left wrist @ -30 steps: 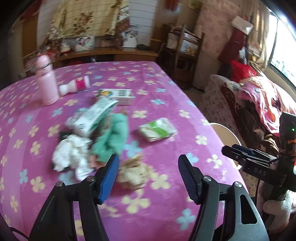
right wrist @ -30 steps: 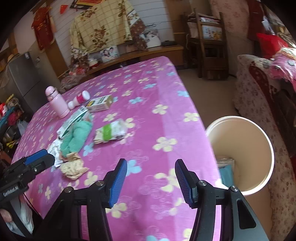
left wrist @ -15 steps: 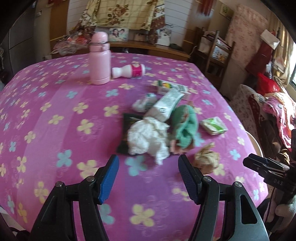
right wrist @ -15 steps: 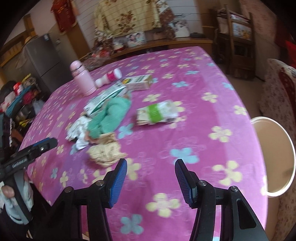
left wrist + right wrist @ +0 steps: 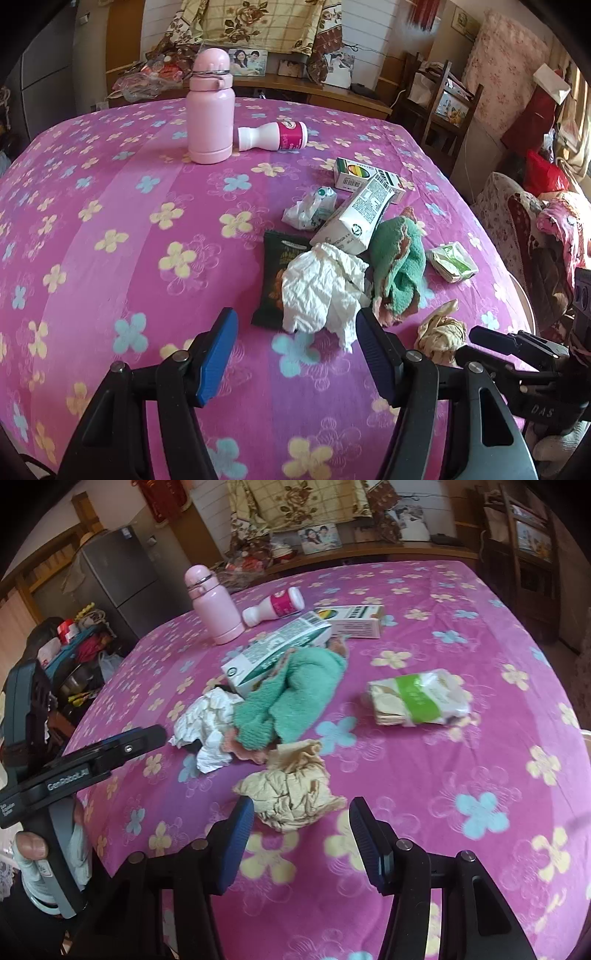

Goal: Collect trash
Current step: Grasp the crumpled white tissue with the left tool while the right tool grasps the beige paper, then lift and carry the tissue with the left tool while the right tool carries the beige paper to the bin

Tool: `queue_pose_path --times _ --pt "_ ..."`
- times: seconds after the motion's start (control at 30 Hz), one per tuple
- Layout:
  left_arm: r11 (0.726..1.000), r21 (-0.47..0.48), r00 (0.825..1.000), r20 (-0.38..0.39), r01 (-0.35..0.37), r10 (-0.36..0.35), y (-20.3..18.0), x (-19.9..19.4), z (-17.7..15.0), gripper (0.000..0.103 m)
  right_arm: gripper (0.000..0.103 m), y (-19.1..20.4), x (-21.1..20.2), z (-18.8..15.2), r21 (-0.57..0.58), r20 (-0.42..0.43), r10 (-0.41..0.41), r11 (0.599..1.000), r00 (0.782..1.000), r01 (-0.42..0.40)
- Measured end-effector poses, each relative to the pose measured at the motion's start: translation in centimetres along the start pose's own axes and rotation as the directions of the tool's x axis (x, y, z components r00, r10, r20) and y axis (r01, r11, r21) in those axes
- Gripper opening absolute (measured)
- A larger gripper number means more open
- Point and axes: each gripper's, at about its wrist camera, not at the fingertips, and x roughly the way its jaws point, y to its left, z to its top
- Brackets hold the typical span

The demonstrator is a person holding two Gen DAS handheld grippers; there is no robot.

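- On the desk (image 5: 110,221), under its pink flowered cloth, lie two crumpled paper wads: one white paper wad (image 5: 321,291) and one tan paper wad (image 5: 291,788).
- Two cartons are there: a tilted white carton (image 5: 354,218) and a flat carton (image 5: 351,620) behind it.
- There is one teal cloth (image 5: 295,694), one dark snack packet (image 5: 275,280), one green-and-white wrapper (image 5: 417,698) and one small crumpled wrapper (image 5: 310,208).
- One pink flask (image 5: 210,107) stands upright; one white bottle (image 5: 273,136) lies on its side beside it.
- The left hand-held gripper (image 5: 295,350) is open and empty, with the white paper wad just ahead between its fingers.
- The right hand-held gripper (image 5: 301,838) is open and empty, with the tan paper wad just ahead of its fingertips.
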Motion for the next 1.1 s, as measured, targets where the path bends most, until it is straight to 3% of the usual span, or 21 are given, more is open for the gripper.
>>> queue_pose_path --times 0.37,0.43,0.5,0.7,1.1 --pt "0.999 0.032 0.999 -0.052 0.017 -0.016 -1.3 3.8 1.3 0.067 0.058 0.4 2.3 0.6 -0.011 -0.022 0.013 1.000 1.000 -0.013" --pt "0.999 0.039 0.998 -0.055 0.026 -0.024 -1.5 4.1 1.3 0.060 0.058 0.4 2.6 0.7 -0.012 -0.025 0.014 1.000 1.000 -0.014" --pt "0.998 0.052 0.997 -0.070 0.031 -0.027 -1.8 4.5 1.2 0.037 0.058 0.5 2.9 0.8 -0.016 -0.021 0.016 1.000 1.000 -0.017" --pt "0.997 0.051 0.996 -0.078 0.054 -0.050 -1.5 3.9 0.5 0.018 0.040 0.7 3.0 0.6 -0.019 -0.003 0.033 0.999 0.999 -0.033" --pt "0.995 0.028 0.995 0.011 0.095 -0.095 -0.6 -2.1 1.3 0.016 0.039 0.8 -2.6 0.1 -0.032 0.107 0.076 0.997 0.991 -0.073"
